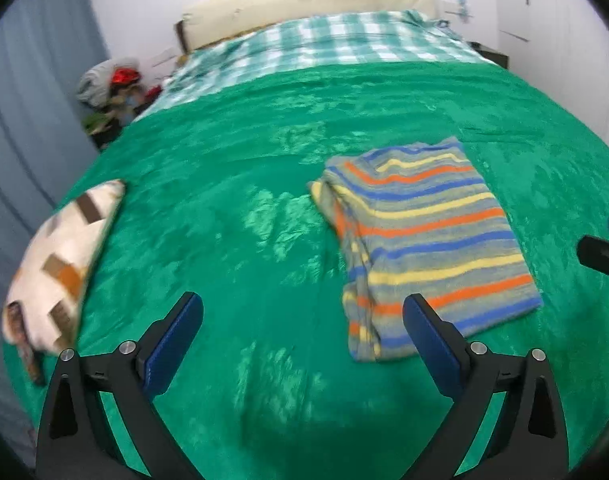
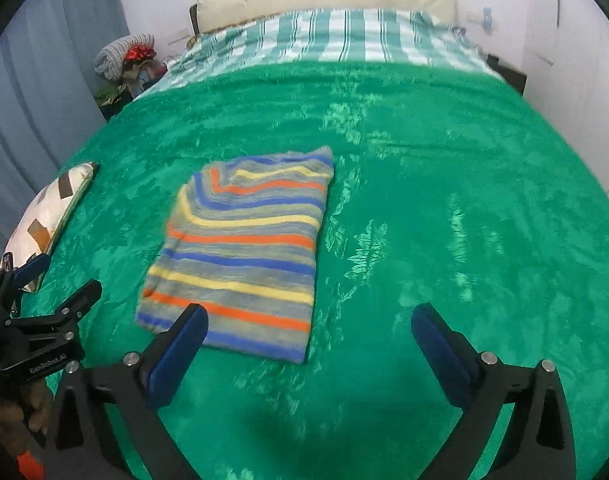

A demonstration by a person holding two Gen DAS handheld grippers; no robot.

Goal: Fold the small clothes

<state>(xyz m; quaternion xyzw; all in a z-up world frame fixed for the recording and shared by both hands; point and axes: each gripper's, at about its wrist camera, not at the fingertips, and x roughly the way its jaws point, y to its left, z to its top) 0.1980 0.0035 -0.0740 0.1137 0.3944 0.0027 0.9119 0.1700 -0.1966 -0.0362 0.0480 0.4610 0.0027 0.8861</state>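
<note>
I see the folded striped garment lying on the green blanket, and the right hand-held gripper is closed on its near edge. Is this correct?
Not quite. The folded striped garment does lie on the green blanket, but the right hand-held gripper is open and holds nothing; one finger only overlaps the garment's near edge in the picture. The right wrist view shows this.

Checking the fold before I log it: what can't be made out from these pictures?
- Striped garment: its underside and inner layers, hidden by its top layer, both views.
- Garment's near corner: covered by the right gripper's finger, right view.
- Pile beside the bed: too small and blurred.
</note>
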